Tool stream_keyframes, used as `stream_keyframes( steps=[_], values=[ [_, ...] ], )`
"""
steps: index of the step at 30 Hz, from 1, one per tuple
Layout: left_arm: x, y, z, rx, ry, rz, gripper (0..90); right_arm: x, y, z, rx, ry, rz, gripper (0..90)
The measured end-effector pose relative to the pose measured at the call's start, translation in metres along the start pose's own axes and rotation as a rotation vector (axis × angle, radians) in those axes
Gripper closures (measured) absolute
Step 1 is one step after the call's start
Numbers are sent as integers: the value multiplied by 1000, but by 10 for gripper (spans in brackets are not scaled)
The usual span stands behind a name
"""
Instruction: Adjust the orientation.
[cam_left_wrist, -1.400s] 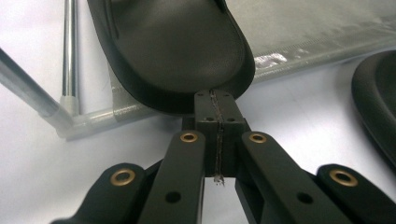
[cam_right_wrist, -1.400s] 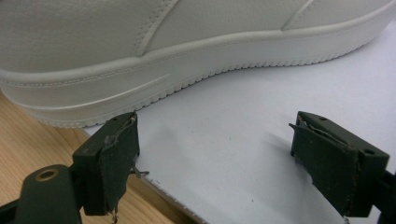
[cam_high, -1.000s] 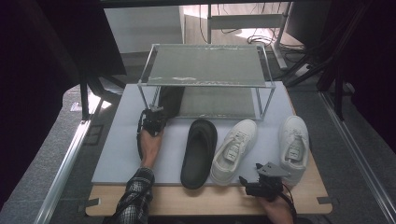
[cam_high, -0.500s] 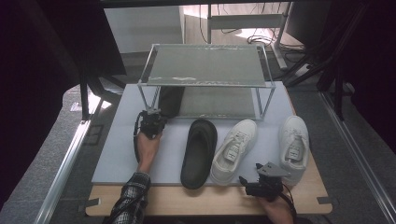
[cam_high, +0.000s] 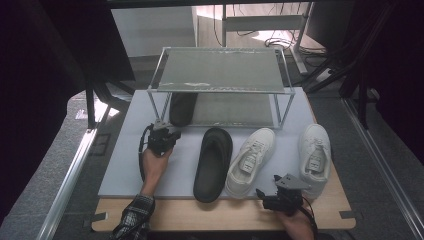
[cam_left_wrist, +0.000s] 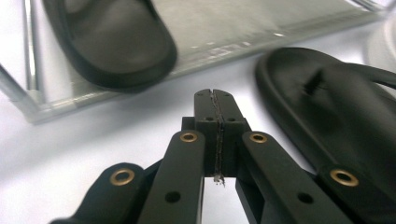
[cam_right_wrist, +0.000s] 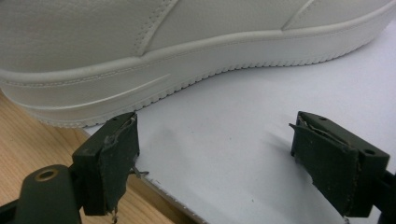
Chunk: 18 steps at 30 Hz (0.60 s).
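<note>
- My left claw (cam_high: 161, 138) had lifted off the mat, clenched and empty, short of the black slipper (cam_high: 182, 107) on the rack (cam_high: 220, 90).
- My right claw (cam_right_wrist: 224, 154) stayed released beside the white sneaker (cam_right_wrist: 187, 51).

I'm watching the tabletop (cam_high: 320, 210) from high on my side, facing forward and down. My left tool's camera is sitting low, close to the black slide (cam_left_wrist: 336, 112) (cam_high: 214, 162); my right one is looking close at a white sneaker (cam_right_wrist: 187, 51) (cam_high: 250, 160), both also showing from above.
</note>
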<state>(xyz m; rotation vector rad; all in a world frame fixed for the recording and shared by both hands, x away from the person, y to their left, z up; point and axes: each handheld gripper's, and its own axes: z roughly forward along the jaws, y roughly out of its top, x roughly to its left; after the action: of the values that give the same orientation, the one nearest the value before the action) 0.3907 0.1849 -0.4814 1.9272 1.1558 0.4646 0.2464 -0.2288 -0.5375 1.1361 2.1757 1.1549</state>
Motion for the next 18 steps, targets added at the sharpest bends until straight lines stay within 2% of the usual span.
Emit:
stream_keyframes(
  steps=[14,18],
  values=[
    [-42,-15,-36,-15,-111,53,894,0,0,0,0,-1,-1,154],
    [-56,-21,-43,-10,-142,81,894,0,0,0,0,-1,-1,154]
  ],
)
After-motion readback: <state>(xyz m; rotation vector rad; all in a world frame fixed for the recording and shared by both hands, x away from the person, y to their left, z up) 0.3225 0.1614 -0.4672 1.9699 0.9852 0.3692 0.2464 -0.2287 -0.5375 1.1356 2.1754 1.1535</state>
